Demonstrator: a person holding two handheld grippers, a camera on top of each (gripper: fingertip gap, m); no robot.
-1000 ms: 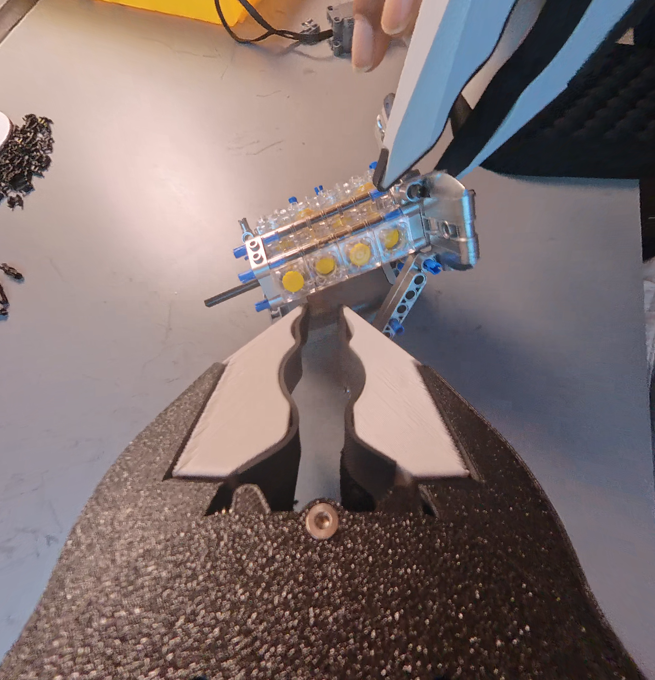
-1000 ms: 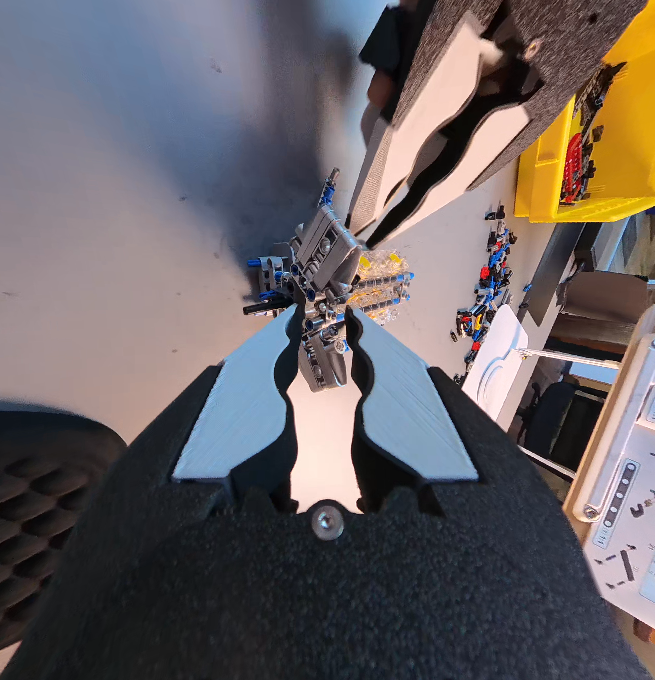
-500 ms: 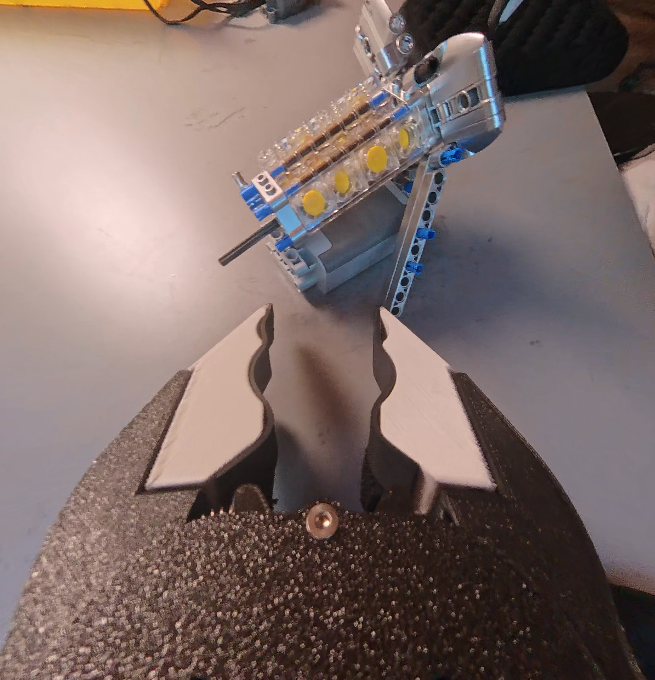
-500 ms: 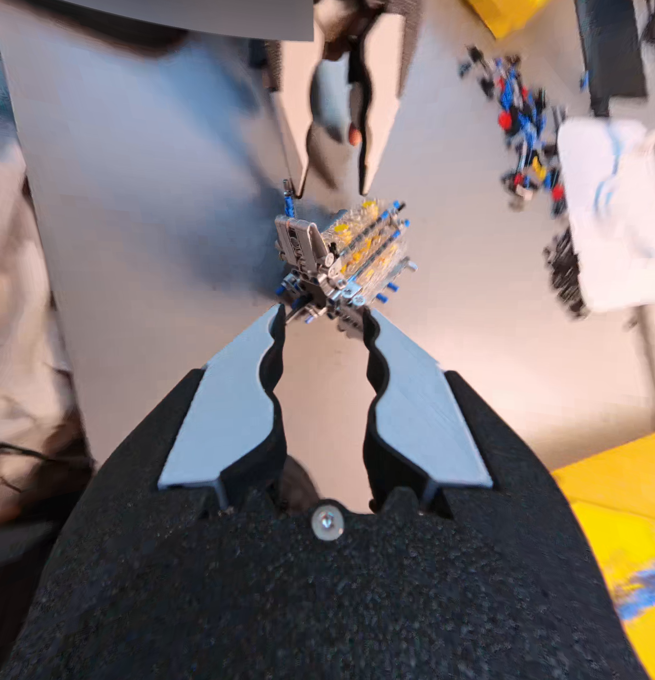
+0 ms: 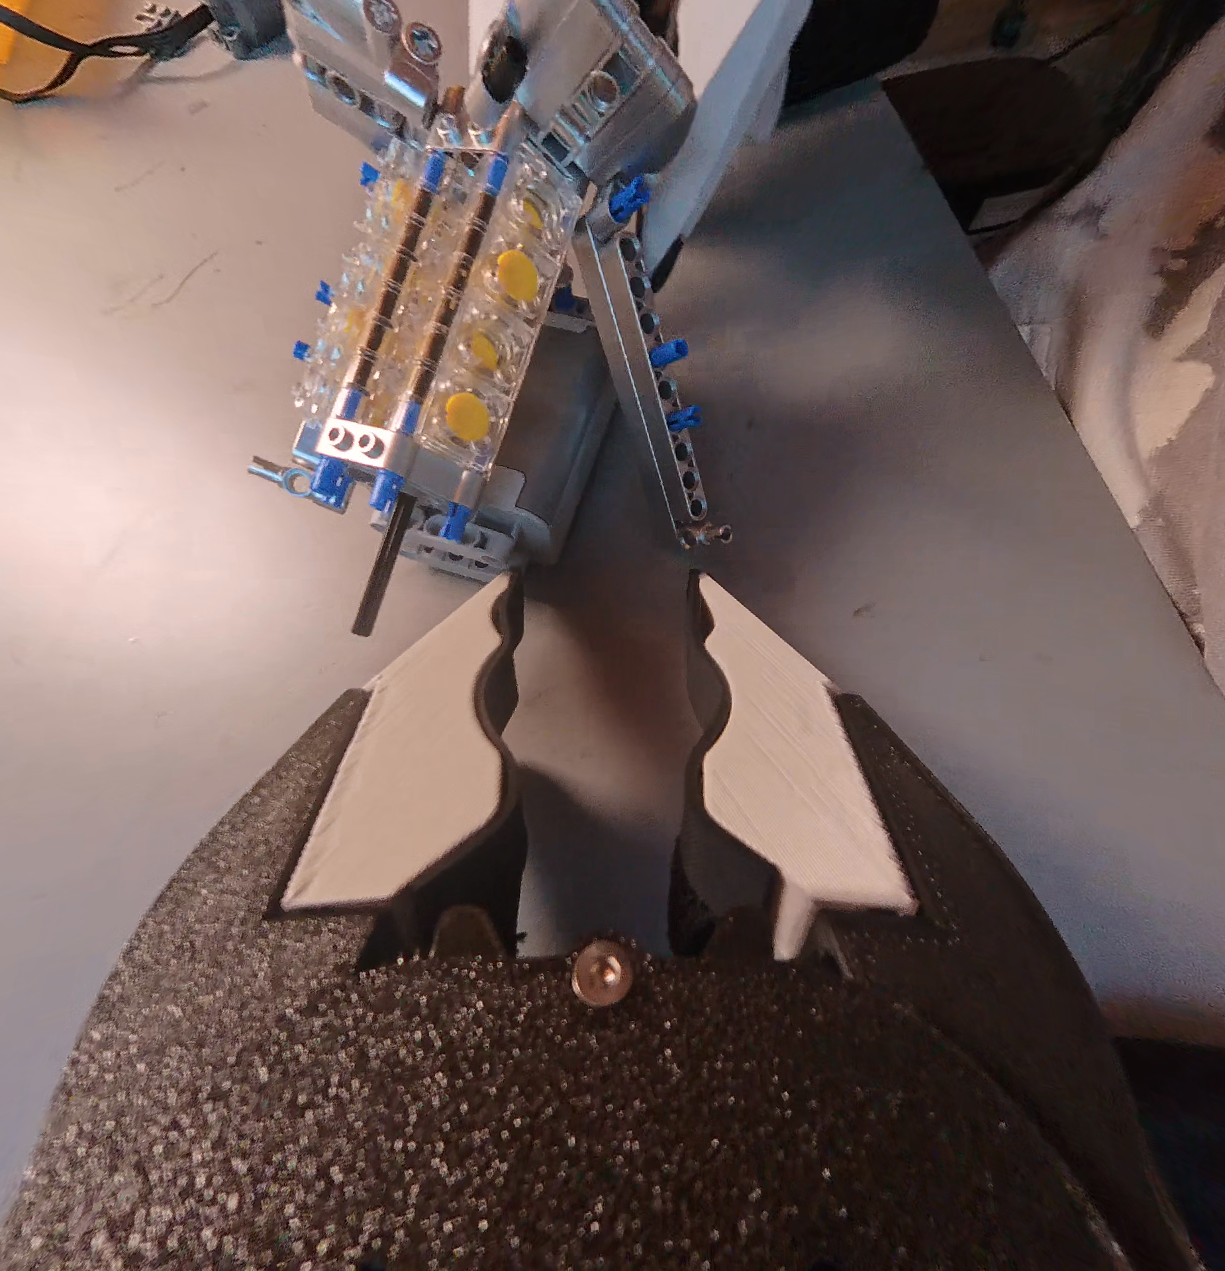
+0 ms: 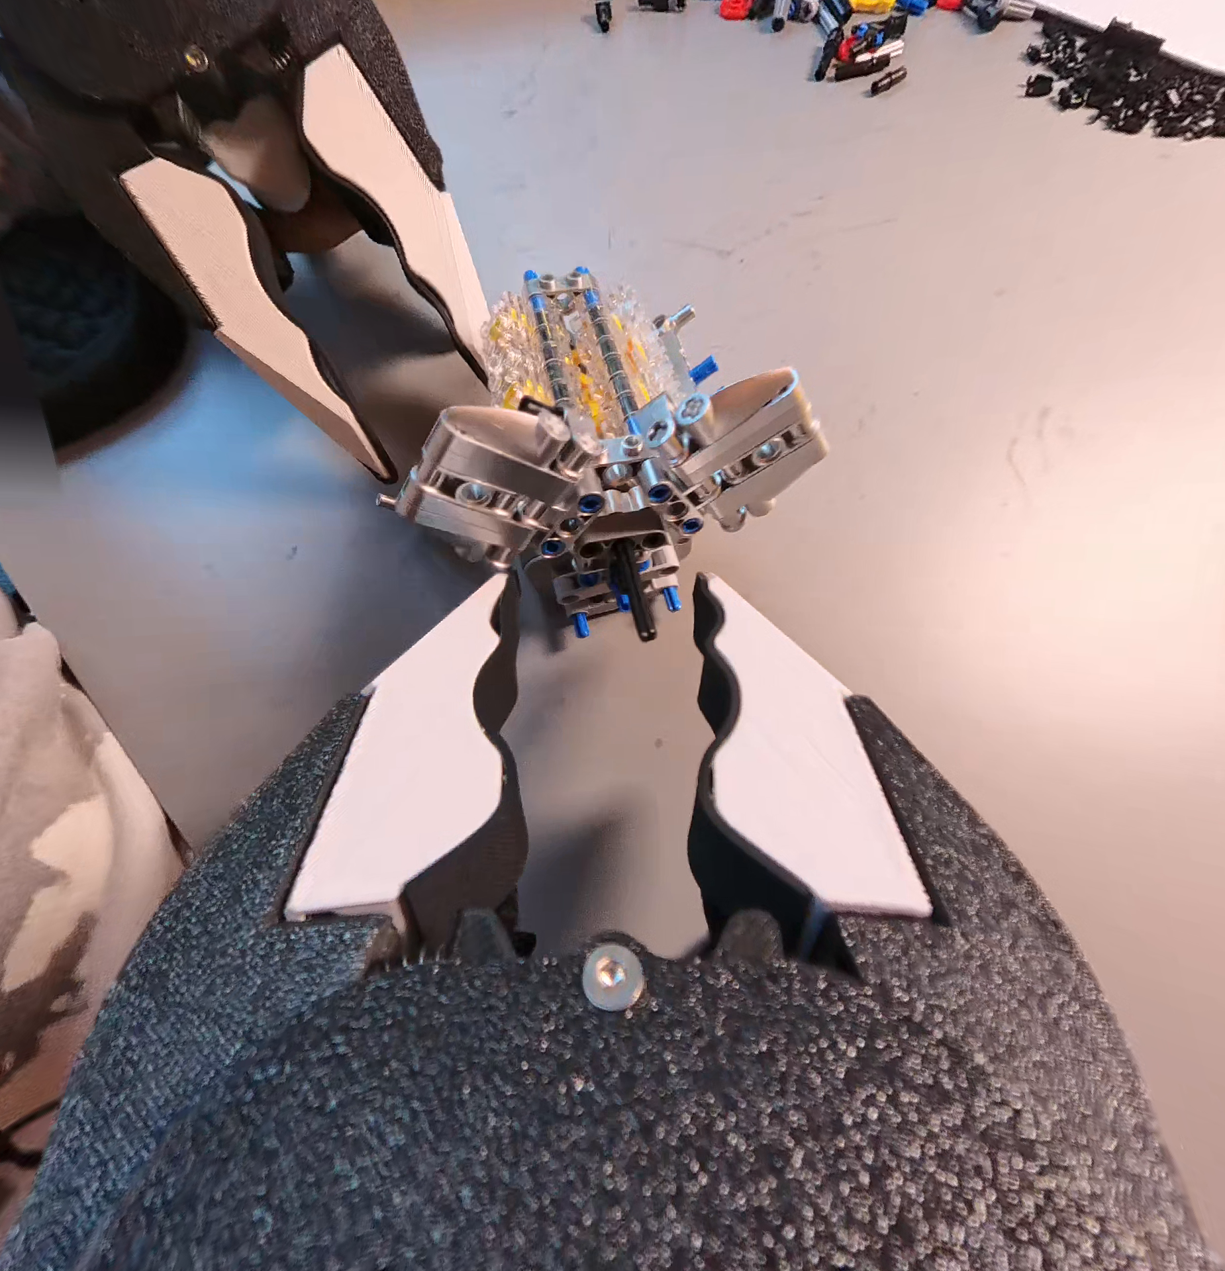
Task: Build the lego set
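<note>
L gripper [image 5: 599, 584] fingers spread wide, empty; toy-brick engine model [image 5: 451, 323] on grey table [image 5: 114, 619] just beyond tips. R gripper [image 6: 599, 584] likewise agape, empty, at model's opposite end. Loose bricks [image 6: 864, 41] well beyond model.

Grey table [image 6: 1009, 481] w/ brick engine model [image 6: 610, 440], loose bricks [image 6: 857, 48].

Brick model [image 5: 458, 289] top cut by frame edge; cable [image 5: 80, 51] partly cropped.

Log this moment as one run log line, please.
left gripper: open, empty | right gripper: open, empty | brick engine model: on grey table, between both grippers
</note>
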